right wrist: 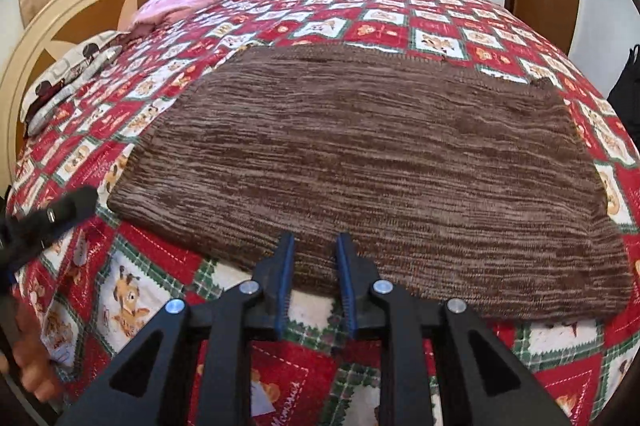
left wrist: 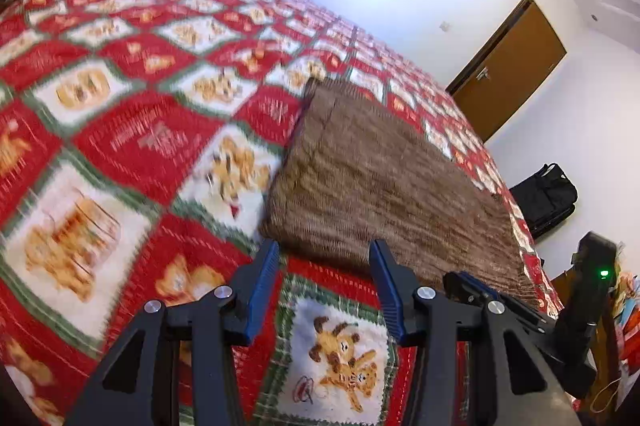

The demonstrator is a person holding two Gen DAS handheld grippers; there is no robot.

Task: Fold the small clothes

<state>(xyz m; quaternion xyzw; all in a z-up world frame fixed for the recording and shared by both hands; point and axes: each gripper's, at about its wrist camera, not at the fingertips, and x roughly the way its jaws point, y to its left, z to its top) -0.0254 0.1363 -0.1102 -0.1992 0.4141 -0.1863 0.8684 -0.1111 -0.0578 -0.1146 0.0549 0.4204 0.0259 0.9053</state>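
right gripper [right wrist: 314, 246], bottom centre of its view, jaws narrowly apart and empty, tips at the near hem of the brown knit garment [right wrist: 372, 162]. left gripper [left wrist: 324, 254] jaws wider apart, empty, just off the garment's near left corner. garment lies flat mid-frame on the patchwork quilt [right wrist: 120, 290], long axis left to right; right hand judged nearer.

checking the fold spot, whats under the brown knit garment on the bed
The brown knit garment lies flat on the red patchwork quilt, which shows all around it. Whatever else might lie beneath is covered.
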